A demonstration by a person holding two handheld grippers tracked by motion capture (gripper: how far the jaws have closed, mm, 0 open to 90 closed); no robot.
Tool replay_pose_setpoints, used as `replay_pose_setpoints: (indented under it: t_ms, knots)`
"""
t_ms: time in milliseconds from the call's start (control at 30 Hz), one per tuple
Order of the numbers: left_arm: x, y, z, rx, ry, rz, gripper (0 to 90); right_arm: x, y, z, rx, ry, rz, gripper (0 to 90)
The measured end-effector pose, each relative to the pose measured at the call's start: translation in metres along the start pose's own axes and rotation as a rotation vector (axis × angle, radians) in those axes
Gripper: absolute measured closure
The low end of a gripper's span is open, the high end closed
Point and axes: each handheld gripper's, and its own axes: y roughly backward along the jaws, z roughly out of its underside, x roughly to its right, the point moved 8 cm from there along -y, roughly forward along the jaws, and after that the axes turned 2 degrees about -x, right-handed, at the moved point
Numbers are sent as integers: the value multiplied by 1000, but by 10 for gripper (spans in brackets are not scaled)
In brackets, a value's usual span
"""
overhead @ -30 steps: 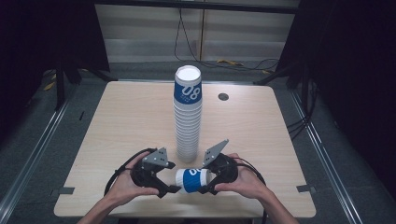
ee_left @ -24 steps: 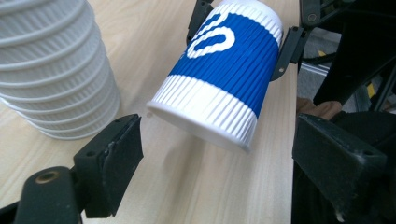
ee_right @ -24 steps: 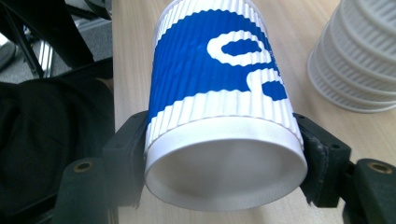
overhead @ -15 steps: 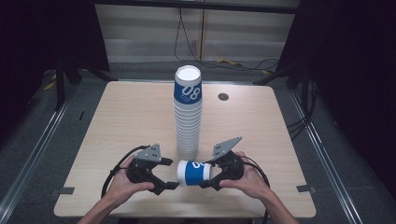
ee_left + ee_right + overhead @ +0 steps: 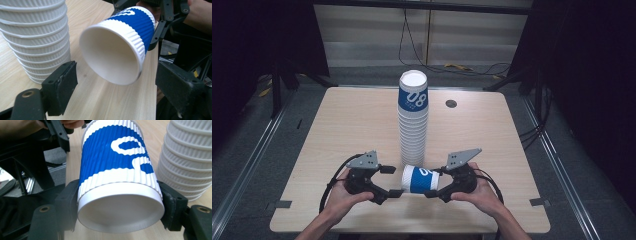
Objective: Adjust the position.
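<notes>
Cup: blue-and-white paper cup held sideways above the near table edge, just in front of the tall cup stack.
Axis: runs left-right, open mouth facing left.
Right gripper: jaws clamped on the cup's base end.
Left gripper: jaws spread wide, mouth-side, not touching, well placed to take it.

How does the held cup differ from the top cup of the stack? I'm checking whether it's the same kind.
The held cup lies on its side above the table, clamped at its base in the right gripper; the top cup stands upright, nested on the stack. The held one's mouth faces the open left gripper; the top one's faces up. Both are white, ribbed, with blue bands.
</notes>
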Motion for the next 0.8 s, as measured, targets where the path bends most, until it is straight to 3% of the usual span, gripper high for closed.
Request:
replay_pose_setpoints:
  t_ms: [267,467,700,800]
  knots:
    - [-3,0,0,57,0,-16,177,2,3,-2,94,-35,-16,295]
    - [-1,3,-5,116,-7,-17,187,5,4,-3,128,-12,5,295]
    - [-2,0,-4,115,2,-20,185,2,5,-7,211,2,-46,295]
    - [-1,-1,-4,120,-4,-21,190,2,3,-5,207,8,-39,295]
